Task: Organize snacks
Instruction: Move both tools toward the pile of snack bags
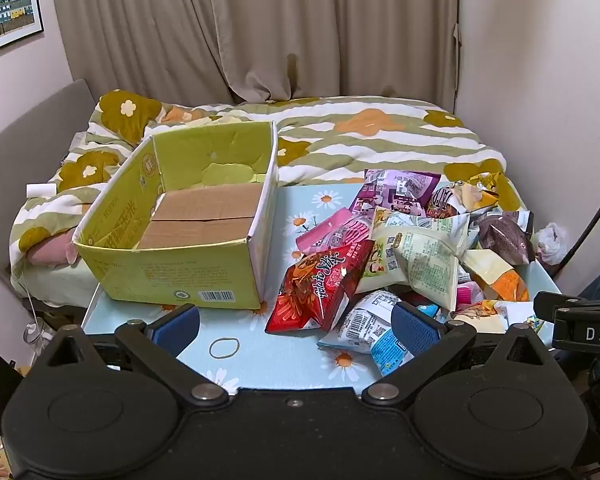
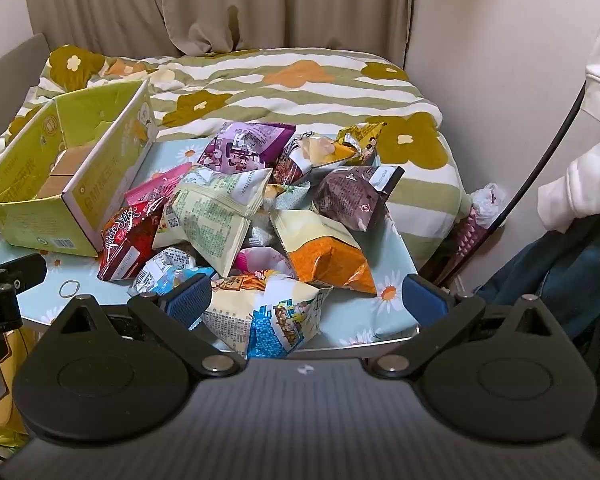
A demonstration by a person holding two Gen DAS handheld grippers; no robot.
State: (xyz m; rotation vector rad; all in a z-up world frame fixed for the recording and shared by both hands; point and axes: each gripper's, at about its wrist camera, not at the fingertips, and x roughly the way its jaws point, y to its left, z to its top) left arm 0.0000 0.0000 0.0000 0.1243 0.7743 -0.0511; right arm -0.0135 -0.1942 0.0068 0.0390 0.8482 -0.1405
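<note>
A small surface (image 1: 260, 356) with a daisy-print cover stands against a bed (image 1: 380, 140). Ahead and to the left of the left gripper (image 1: 296, 328) sits an open yellow-green cardboard box (image 1: 172, 272), holding nothing, probably meant to receive the snacks. A loose heap of snack bags (image 2: 260, 216) lies ahead and to the right of that gripper, touching the box's side. Nearest it are a red Potato Stix bag (image 1: 320, 284) and a blue-and-white packet (image 1: 372, 332). A rubber band (image 1: 224, 347) lies between its spread, unloaded fingers. The right gripper (image 2: 306, 300) hovers at the heap's near edge, fingers wide apart and grasping nothing, with a blue-and-cream bag (image 2: 268, 316) directly between them, likely the easiest first pick. No snack is in the box yet.
</note>
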